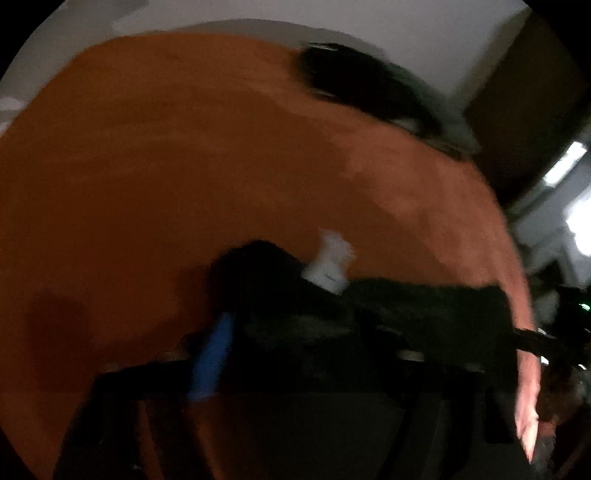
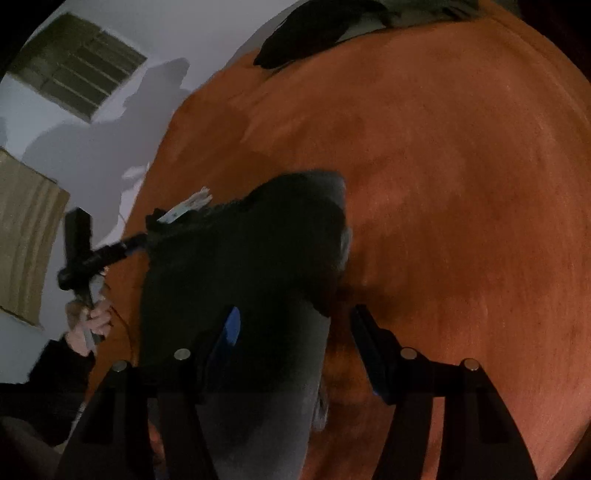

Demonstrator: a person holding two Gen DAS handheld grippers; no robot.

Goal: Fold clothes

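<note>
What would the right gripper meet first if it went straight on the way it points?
Probably the dark garment lying between and ahead of the right gripper, then the orange cover beneath; depth is unclear.

Dark garment (image 2: 243, 266), bunched, white tag (image 2: 192, 205) at 10 o'clock edge, lying on orange bed (image 2: 461, 184); second dark garment (image 2: 306, 33) at 12 o'clock.

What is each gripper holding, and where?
Left gripper seems to pinch the dark garment at its edge by the white label; right gripper open, holding nothing.
</note>
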